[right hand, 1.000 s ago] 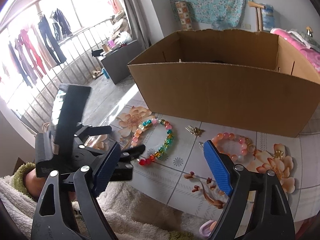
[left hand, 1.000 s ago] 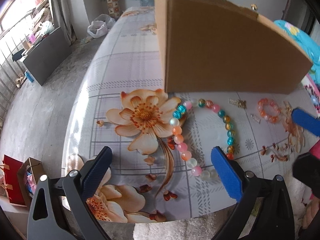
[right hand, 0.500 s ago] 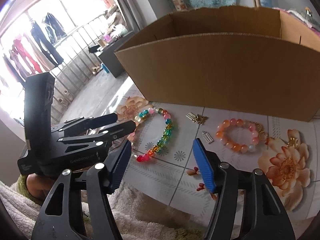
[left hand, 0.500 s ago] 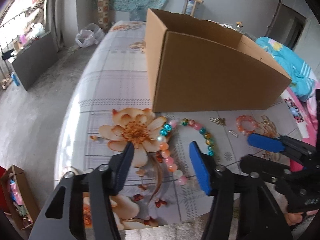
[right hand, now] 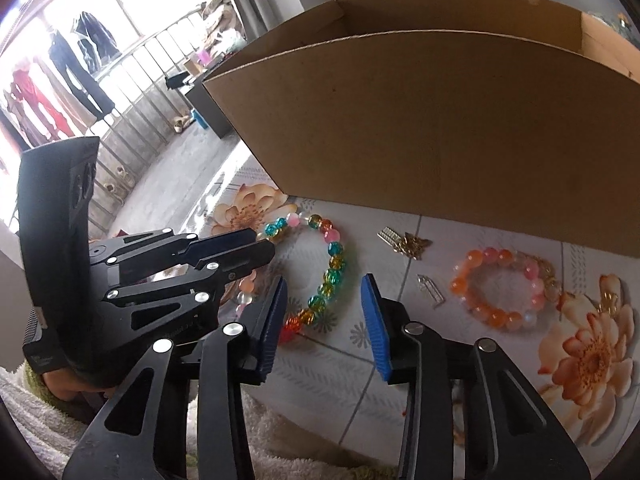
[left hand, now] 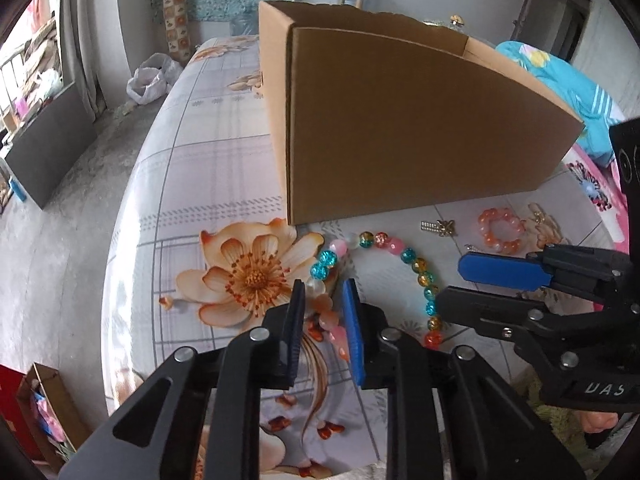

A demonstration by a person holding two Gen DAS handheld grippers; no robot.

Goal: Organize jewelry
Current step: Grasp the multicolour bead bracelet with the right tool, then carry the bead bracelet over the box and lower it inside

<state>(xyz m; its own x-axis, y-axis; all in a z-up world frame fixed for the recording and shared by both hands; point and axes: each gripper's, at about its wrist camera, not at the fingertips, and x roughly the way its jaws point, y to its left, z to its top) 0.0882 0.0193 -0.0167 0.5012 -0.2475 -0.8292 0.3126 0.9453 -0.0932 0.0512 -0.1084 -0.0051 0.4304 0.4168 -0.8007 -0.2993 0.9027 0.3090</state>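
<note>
A multicolour bead necklace [left hand: 418, 266] [right hand: 336, 248] lies looped on the floral tablecloth [left hand: 200, 160] in front of a cardboard box [left hand: 400, 128] [right hand: 440, 120]. My left gripper [left hand: 324, 312] [right hand: 258, 244] straddles the loop's left side. Its jaws are closing, with pale and pink beads between the pads and a gap still showing. My right gripper [right hand: 324, 300] [left hand: 450, 282] straddles the loop's right side. Its jaws are closing too, with teal and amber beads in the gap and the pads clear of them. An orange-pink bracelet [left hand: 498, 247] [right hand: 466, 264] lies further right.
Small gold charms [left hand: 440, 227] [right hand: 408, 244] and a silver piece [right hand: 430, 290] lie between necklace and bracelet. More gold bits [right hand: 608, 300] sit on a printed flower. A fluffy white cloth [right hand: 280, 432] covers the near edge. The table's left edge [left hand: 120, 240] drops to the floor.
Both grippers have narrowed from wide open and closed in on the necklace, the left over its left side and the right over its right side.
</note>
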